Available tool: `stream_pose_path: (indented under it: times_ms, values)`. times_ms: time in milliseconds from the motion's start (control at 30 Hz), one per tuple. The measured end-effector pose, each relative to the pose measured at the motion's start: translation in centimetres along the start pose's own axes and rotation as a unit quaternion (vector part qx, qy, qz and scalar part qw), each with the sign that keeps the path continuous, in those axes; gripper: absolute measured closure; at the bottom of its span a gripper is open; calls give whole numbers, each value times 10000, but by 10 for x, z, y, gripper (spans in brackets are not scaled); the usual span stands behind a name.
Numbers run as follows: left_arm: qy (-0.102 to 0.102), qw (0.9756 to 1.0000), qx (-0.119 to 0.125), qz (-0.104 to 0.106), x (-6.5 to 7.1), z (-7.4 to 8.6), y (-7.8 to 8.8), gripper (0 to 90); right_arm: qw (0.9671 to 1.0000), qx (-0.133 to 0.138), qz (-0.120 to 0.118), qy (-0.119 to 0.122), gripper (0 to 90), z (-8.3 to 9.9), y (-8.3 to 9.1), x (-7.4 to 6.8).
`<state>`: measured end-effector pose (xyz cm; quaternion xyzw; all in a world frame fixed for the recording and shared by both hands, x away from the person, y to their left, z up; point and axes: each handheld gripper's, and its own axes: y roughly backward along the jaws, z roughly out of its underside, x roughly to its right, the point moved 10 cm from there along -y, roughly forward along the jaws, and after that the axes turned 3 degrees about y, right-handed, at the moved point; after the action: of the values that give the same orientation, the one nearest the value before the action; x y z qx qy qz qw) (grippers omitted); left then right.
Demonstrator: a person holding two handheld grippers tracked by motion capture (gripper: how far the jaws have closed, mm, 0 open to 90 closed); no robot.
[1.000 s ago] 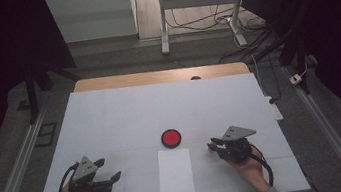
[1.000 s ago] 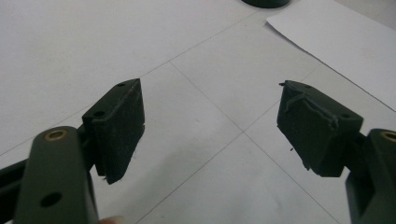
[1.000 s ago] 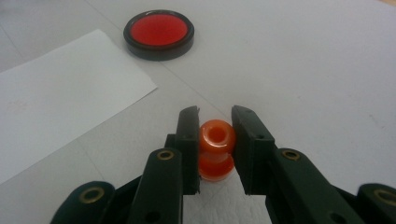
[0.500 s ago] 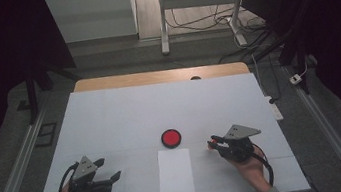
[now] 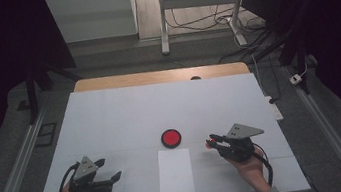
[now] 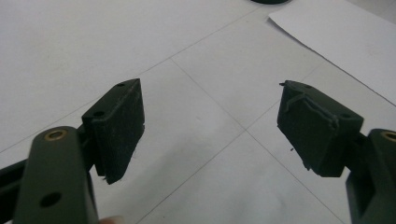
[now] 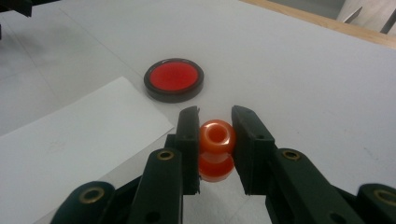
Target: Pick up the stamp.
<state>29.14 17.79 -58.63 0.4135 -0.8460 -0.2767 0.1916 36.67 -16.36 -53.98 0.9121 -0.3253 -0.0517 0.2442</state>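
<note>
While an orange bead is clamped in the right claw, level carriage toward the red disc is advised; left claw held wide, empty.

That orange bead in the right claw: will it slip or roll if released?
Orange bead looks glossy and rounded, so it may slip between the flat pads. Its round shape would likely roll on the smooth white table. Seems small and light, probably rigid.

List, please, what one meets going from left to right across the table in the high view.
Left gripper → sheet of paper → red disc → orange piece → right gripper.
</note>
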Motion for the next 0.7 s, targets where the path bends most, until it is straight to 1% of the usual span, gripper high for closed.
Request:
stream_pose_path:
  times_ms: [100,300,467,567,700]
  values:
    - [-7,10000,-9,0,0,0,-1,233,10000,-8,-11,29,719,-1,1,-1]
    - [-2,10000,-5,-2,0,0,0,233,9999,104,-72,-2,719,-7,3,-6]
    - [-8,10000,-10,-5,0,0,-1,233,9996,226,-156,1,719,-14,2,-13]
    - [-9,10000,-13,-5,0,0,-1,233,9996,226,-180,37,719,-16,2,-15]
    - [-7,10000,-20,6,0,0,-1,233,9994,269,-236,12,719,-19,1,-19]
